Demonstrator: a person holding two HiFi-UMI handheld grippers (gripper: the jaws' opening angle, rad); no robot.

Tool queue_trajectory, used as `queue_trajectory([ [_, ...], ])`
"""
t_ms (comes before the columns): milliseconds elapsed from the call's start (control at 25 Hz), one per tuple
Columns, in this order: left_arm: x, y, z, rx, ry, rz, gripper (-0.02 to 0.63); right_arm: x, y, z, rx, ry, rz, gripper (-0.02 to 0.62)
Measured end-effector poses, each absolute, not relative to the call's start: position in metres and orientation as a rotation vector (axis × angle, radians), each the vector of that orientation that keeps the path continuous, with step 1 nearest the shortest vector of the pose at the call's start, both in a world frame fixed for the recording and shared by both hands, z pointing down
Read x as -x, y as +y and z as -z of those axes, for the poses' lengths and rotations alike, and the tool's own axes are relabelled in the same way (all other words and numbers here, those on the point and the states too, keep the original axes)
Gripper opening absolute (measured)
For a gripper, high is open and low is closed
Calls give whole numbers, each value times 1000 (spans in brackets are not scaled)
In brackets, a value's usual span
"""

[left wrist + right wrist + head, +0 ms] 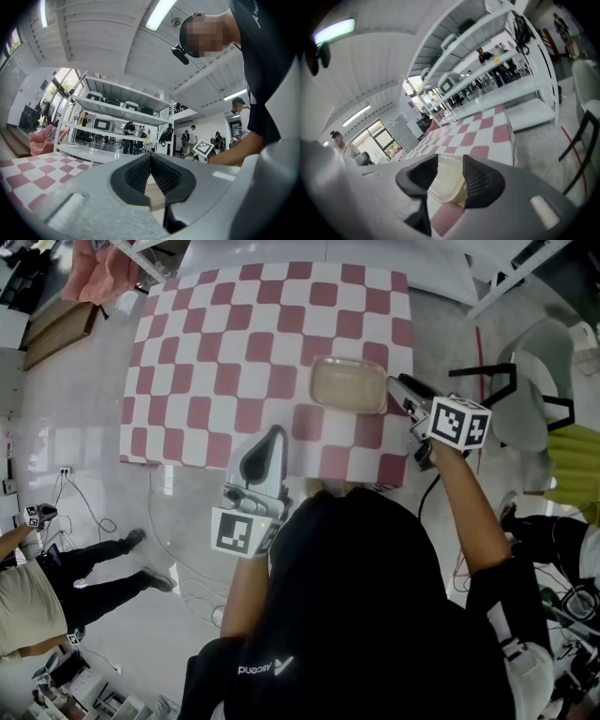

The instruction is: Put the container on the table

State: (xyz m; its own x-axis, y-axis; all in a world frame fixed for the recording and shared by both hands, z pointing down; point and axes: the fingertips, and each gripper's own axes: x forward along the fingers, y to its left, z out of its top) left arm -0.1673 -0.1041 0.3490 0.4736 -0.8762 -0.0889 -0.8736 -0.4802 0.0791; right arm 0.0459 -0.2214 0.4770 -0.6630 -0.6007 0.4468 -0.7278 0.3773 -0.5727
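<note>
A shallow, pale beige container [349,383] rests on the table with the red-and-white checked cloth [234,352], near its right front corner. My right gripper [394,387] is at the container's right edge. In the right gripper view this gripper [450,161] is open: its jaws stand apart on either side of the container's [446,183] near corner, and the pads do not press on it. My left gripper [274,432] points at the table's front edge, left of the container. In the left gripper view this gripper's [150,158] ribbed pads meet at the tips, with nothing held.
A grey chair with a black frame [534,381] stands right of the table. A person [56,577] stands on the floor at lower left, with cables [178,568] nearby. Pink fabric [98,273] and a wooden box [61,329] sit at upper left. White shelving [117,122] stands beyond the table.
</note>
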Motion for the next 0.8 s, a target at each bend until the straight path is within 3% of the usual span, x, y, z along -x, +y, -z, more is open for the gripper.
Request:
queue_trajectory([
  [200,147,-114,-345,-2702,-1538,197,9,-29,-196,-406,-1179,-2755,-566,128],
  [440,118,-119,-333,-2775,-1438,202,9,-2,-149,-361,-1077,-2916,-108,79],
  [680,92,-114,-330,-2818,-1353,179,11,12,-118,-348,-1073,-2968,12,6],
  [800,89,-110,-329,-2823,-1341,187,9,15,-111,-345,-1052,-2974,33,3],
])
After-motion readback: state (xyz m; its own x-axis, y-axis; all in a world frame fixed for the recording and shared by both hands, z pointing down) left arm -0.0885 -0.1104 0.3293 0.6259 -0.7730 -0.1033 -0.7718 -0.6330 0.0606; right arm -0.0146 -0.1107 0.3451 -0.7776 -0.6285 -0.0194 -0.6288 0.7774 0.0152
